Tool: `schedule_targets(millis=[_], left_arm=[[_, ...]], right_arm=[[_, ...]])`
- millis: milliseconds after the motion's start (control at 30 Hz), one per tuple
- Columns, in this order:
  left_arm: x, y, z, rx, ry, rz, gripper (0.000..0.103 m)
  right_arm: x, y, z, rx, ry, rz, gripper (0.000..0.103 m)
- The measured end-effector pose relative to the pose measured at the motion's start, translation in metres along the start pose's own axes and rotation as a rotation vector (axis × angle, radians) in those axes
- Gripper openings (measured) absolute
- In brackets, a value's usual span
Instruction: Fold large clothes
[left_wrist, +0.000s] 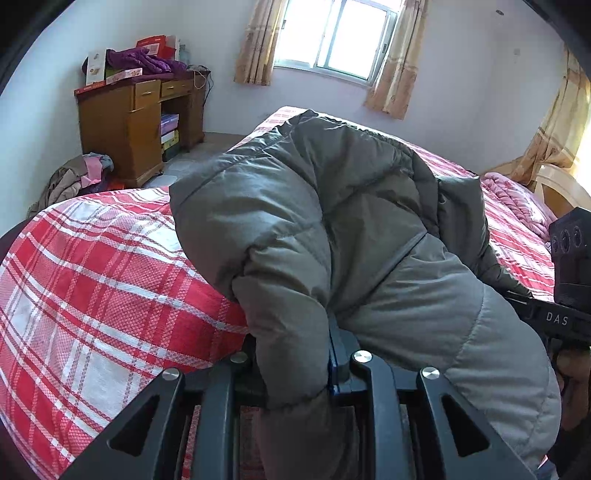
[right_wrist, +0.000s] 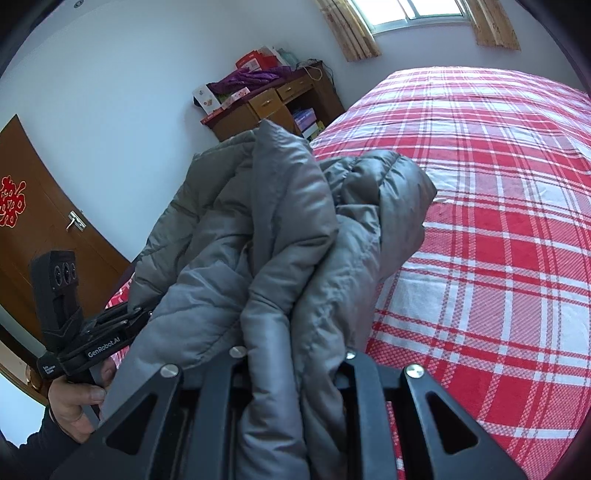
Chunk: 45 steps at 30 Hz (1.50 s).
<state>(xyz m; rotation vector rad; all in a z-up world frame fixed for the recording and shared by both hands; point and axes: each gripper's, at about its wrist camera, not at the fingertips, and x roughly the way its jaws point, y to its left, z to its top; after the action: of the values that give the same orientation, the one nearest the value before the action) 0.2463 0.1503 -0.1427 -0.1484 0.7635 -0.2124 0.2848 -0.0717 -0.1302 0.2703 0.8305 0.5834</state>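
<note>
The left gripper (left_wrist: 295, 373) pinches a fold of the grey puffy jacket (left_wrist: 332, 229), its jaws nearly together with the cloth between them. The right gripper (right_wrist: 291, 365) squeezes another bunch of the same jacket (right_wrist: 280, 229) in the same way. The jacket hangs from both grippers and droops onto the bed (left_wrist: 92, 277) with its red and white checked cover. A wooden desk (left_wrist: 136, 118) stands by the wall near the window (left_wrist: 332, 37).

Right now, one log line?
left gripper: shut on jacket | right gripper: shut on jacket | jacket bunched above plaid bed
</note>
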Motion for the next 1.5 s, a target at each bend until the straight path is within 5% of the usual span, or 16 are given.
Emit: schedule_targets(millis=[500, 667, 1167, 1500], left_arm=[[0.007, 0.005, -0.008, 0.017, 0.001, 0.097, 0.054], [0.007, 0.01, -0.011, 0.0, -0.014, 0.166, 0.081], [0.022, 0.022, -0.011, -0.073, 0.023, 0.218, 0.102], [0.029, 0.025, -0.011, -0.083, 0.031, 0.233, 0.102]], right_arm=[[0.014, 0.002, 0.0, -0.016, 0.025, -0.048, 0.021], [0.018, -0.004, -0.003, -0.01, 0.027, -0.069, 0.026], [0.023, -0.004, -0.018, -0.046, -0.015, -0.182, 0.046], [0.03, 0.0, -0.025, -0.047, -0.022, -0.245, 0.053]])
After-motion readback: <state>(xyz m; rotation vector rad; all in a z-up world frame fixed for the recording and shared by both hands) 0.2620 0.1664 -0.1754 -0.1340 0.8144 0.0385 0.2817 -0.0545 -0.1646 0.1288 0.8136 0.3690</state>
